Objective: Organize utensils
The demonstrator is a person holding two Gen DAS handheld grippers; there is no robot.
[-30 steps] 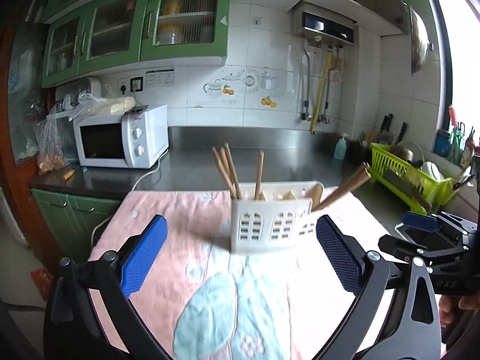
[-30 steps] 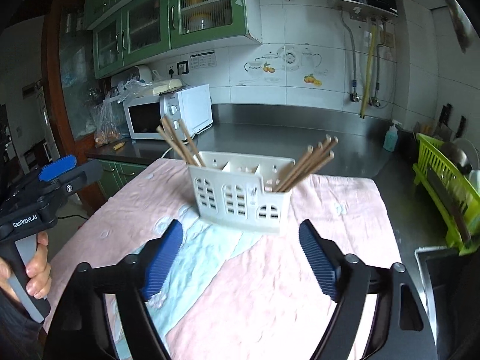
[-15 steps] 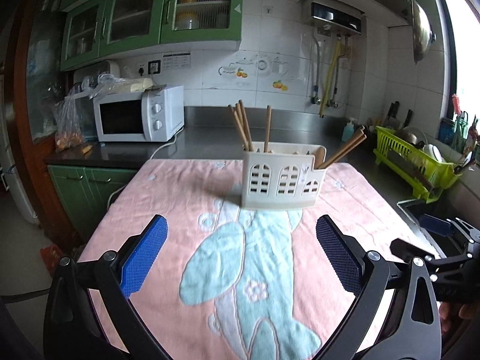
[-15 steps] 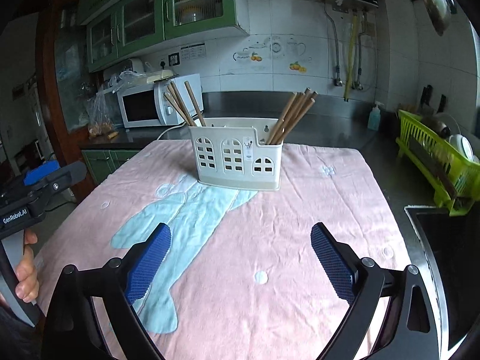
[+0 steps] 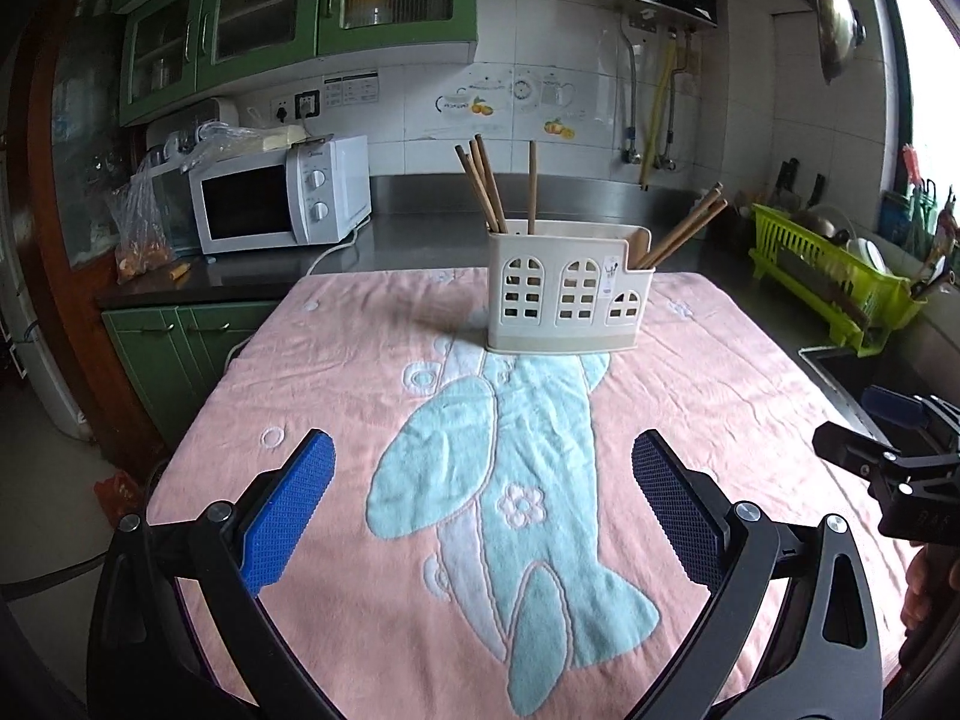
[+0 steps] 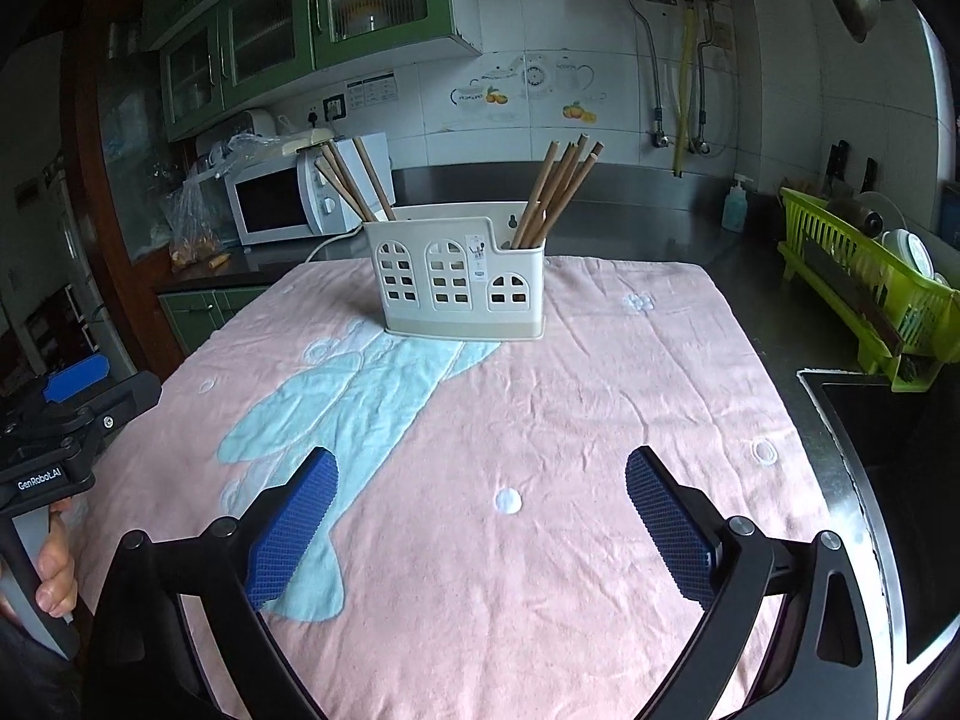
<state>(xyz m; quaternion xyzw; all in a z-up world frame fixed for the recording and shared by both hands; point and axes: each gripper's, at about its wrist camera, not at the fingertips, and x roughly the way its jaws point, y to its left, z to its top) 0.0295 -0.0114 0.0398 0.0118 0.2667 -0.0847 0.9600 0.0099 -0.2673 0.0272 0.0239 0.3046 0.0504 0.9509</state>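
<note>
A white utensil holder [image 5: 561, 295] [image 6: 459, 277] with arched cut-outs stands on the pink towel [image 5: 372, 360] [image 6: 600, 396] near its far edge. Several brown chopsticks [image 5: 483, 189] [image 6: 343, 180] lean in its left compartment, and several more chopsticks [image 5: 684, 234] [image 6: 558, 192] lean in the right one. My left gripper [image 5: 483, 468] is open and empty, well short of the holder. My right gripper [image 6: 480, 480] also stands open with nothing between its blue pads [image 6: 666, 516]. Each gripper shows at the edge of the other's view.
A white microwave [image 5: 276, 204] sits on the dark counter behind left. A green dish rack [image 5: 834, 276] [image 6: 864, 282] stands at the right, with a sink [image 6: 888, 456] in front of it. A person's hand [image 6: 54, 570] holds the left gripper's handle.
Both grippers have pulled back from the holder and sunk lower, so more towel shows in front. The right gripper's jaws have spread wider. The holder and chopsticks have not moved.
</note>
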